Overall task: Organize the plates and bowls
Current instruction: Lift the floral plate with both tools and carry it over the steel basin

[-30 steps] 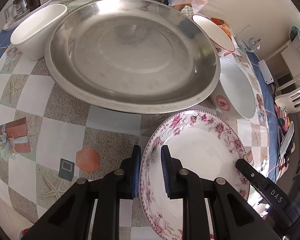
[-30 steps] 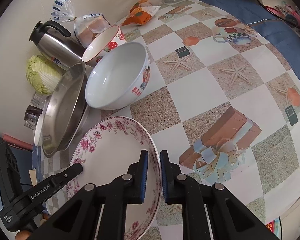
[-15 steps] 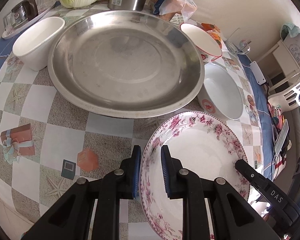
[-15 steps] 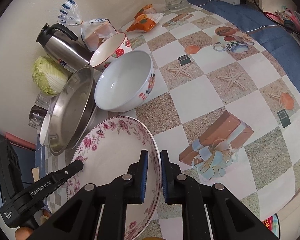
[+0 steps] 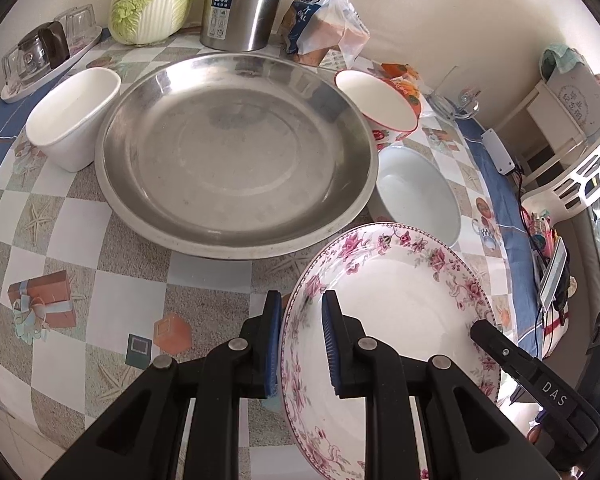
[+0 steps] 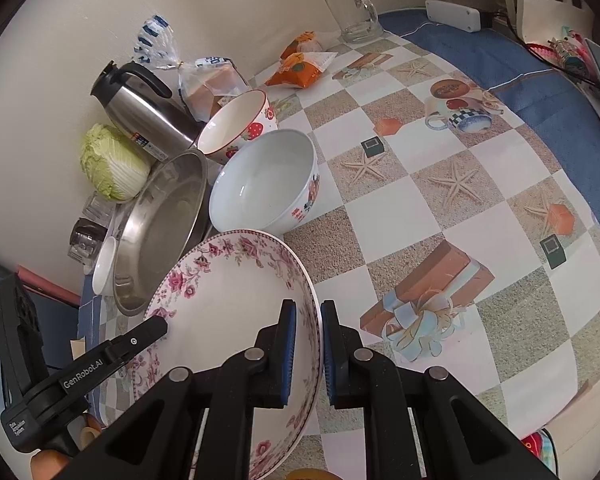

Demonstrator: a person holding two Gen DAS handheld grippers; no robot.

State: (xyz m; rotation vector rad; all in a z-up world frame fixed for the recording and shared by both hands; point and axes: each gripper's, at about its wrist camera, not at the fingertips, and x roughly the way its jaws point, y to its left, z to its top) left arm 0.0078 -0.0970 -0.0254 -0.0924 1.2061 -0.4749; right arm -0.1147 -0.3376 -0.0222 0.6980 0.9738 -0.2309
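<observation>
Porcelain with a pink floral rim, the plate (image 5: pixel 400 312) was clamped at opposite edges: the left gripper (image 5: pixel 300 344) had its pads together on the near-left rim, and the right gripper (image 6: pixel 308 344) was shut on the rim across from it. Each gripper also showed in the other's view, reaching in at the far side of the plate. Held between the two, the plate appeared clear of the worktop (image 5: pixel 112 308), tilted a little, just in front of the steel pan (image 5: pixel 236 152) and beside the plain white bowl (image 5: pixel 420 196).

Judging by how things lay, the sorting had barely begun. The pan sat empty in the middle, nothing was stacked, and the bowls stood singly around it: the white cup (image 5: pixel 72 116) at its left edge, the strawberry bowl (image 5: pixel 376 100) at its right back edge, the white bowl just in front of that. The plate seemed to be the first piece in hand, probably bound for the pan or a stack; all the bowls were left to do.

Both grippers pointed steeply downward over the worktop, fingers angled in toward the plate from either side, the pair roughly mirrored.
</observation>
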